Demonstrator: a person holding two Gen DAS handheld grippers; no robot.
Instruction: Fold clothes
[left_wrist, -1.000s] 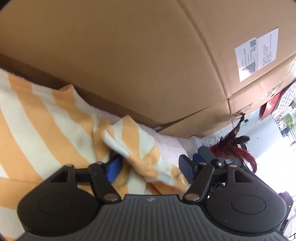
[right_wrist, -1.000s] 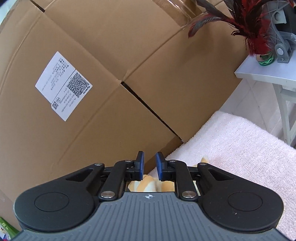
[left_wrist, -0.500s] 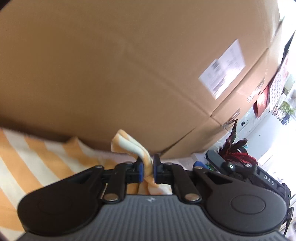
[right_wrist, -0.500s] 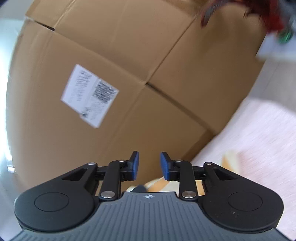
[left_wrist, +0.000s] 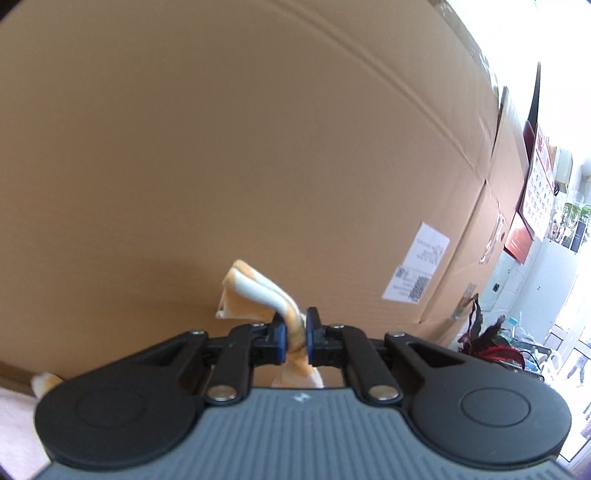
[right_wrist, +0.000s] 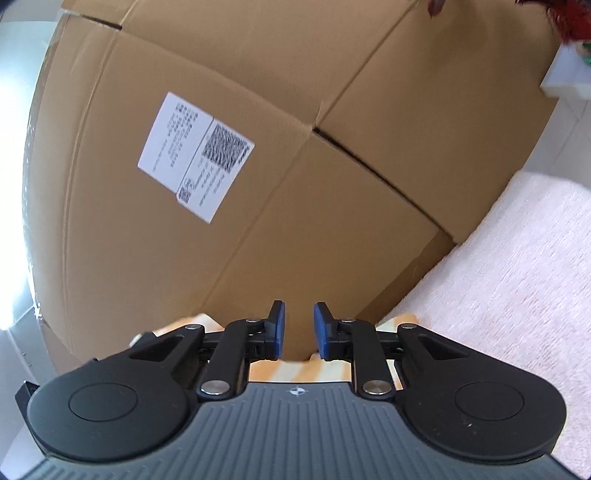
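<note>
Corrugated cardboard box (left_wrist: 258, 147), pinched striped cloth (left_wrist: 258, 295)

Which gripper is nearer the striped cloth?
Left. The left gripper is clamped on the striped cloth. The right gripper, jaws closing with nothing between them, sits just above it.

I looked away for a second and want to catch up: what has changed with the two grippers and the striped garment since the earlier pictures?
The left gripper, open around a fold of the orange-and-white striped garment a second ago, has shut on it and lifted it off the pink towel in front of the cardboard box. The right gripper is closing with nothing between its pads. It stays low over the garment, holding nothing.
</note>
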